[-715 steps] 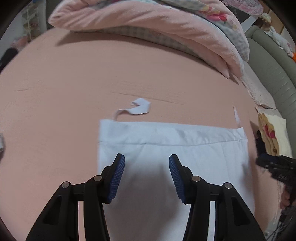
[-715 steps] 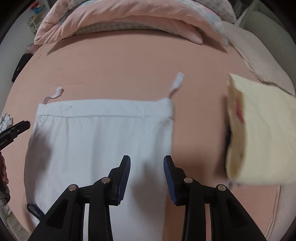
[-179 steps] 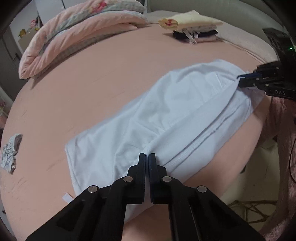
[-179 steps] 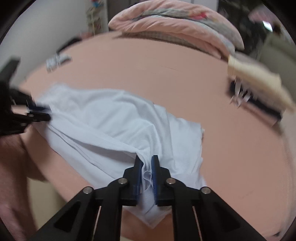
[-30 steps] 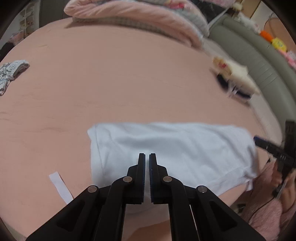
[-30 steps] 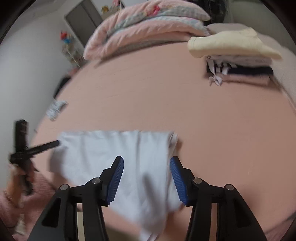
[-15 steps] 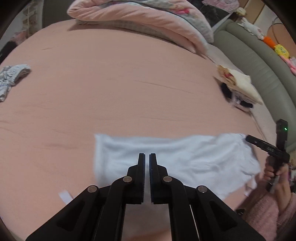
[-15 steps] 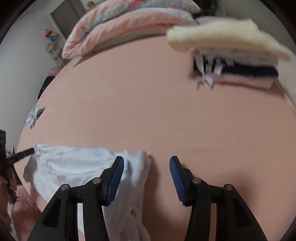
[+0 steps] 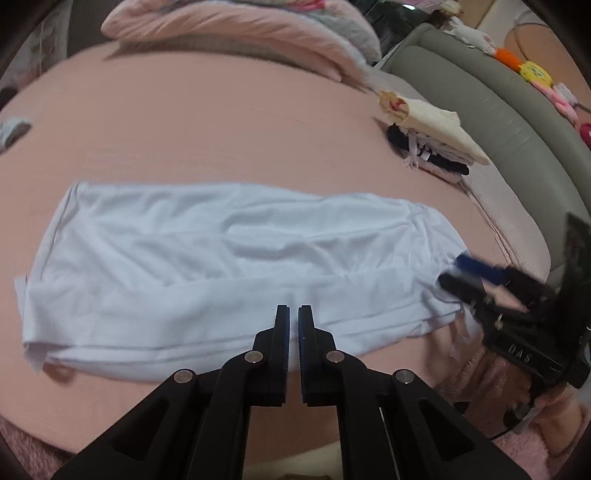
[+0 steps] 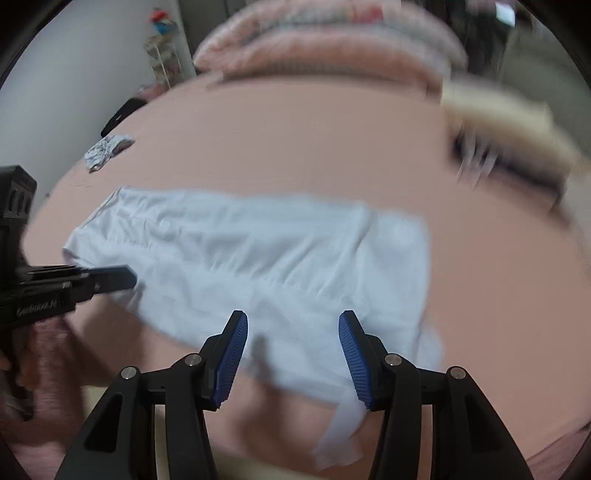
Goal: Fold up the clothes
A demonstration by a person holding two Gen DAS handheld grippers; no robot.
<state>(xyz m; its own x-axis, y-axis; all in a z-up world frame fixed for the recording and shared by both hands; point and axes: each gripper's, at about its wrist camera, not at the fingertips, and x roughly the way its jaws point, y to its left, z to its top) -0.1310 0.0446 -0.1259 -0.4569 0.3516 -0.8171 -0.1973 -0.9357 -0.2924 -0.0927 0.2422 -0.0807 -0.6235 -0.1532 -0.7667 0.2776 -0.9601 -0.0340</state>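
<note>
- Left gripper: jaws pressed together, nothing visibly pinched; tips hover over near long edge of white garment.
- Right gripper: jaws spread, empty; garment's right end lies under and just beyond them, cloth not touching pads.
- Garment: long white strip already folded lengthwise, flat across pink bed, running side to side near the bed's front edge; loose strap hanging off at the right end, small tab at the left end.
- Judged step: cross fold, one short end over the other.
- To do well: spread left jaws first, bite all layers at the left corner, not top layer only.
- Match with right: pinch right-end corner deep enough to catch the folded-under layer; tuck strap in before folding.
- Lift both ends together, keep the long edge taut, lay edge on edge, smooth wrinkles mid-panel.
- Risk: front edge sits close to the bed rim, cloth could slide off if dragged toward the person.
- Further out: stack of folded clothes well apart at far right, likely drop spot; pink quilt at the head; small crumpled cloth far left, untouched.
- Right view blurred, fine creases unclear.
</note>
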